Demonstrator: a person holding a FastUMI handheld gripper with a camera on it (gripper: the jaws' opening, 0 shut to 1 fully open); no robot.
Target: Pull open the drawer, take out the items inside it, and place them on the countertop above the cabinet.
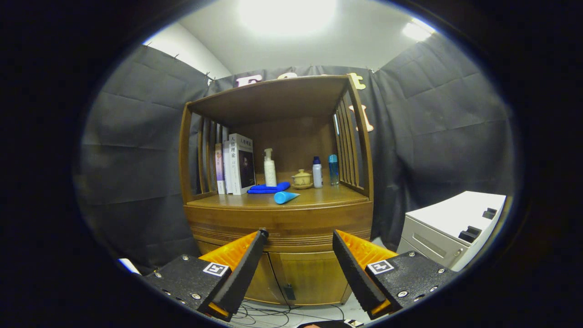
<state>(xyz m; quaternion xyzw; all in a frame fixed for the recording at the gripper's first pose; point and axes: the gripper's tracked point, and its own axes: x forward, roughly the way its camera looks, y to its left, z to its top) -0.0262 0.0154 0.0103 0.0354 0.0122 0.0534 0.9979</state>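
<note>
- The gripper is nearest, its two fingers spread wide with nothing between them but open air; it has hold of nothing.
- Below and between the fingers, thin cables trail over the pale floor.
- Just ahead of the fingers stands the wooden cabinet. Its two lower doors show in the gap between the jaws, shut, with a small dark handle at their meeting edge.
- Above the doors, level with the fingertips, runs the drawer, a broad wooden band with grooved trim beneath it. It sits flush with the cabinet front, closed.
- On top of the drawer, beyond the fingertips, is the countertop. A light blue tube lies on its side near the front edge, roughly centred above the gap.
- Just behind the tube lies a folded blue cloth.
- Farther back, above the left finger, books stand upright against the slatted side.
- Beside the books, a white pump bottle stands behind the cloth.
- Toward the right finger's side: a small lidded yellow pot, then a white bottle with a blue cap, then a clear blue bottle.
- Off to the right of the right finger, apart from the cabinet, sits a white box-like unit with dark handles.
</note>
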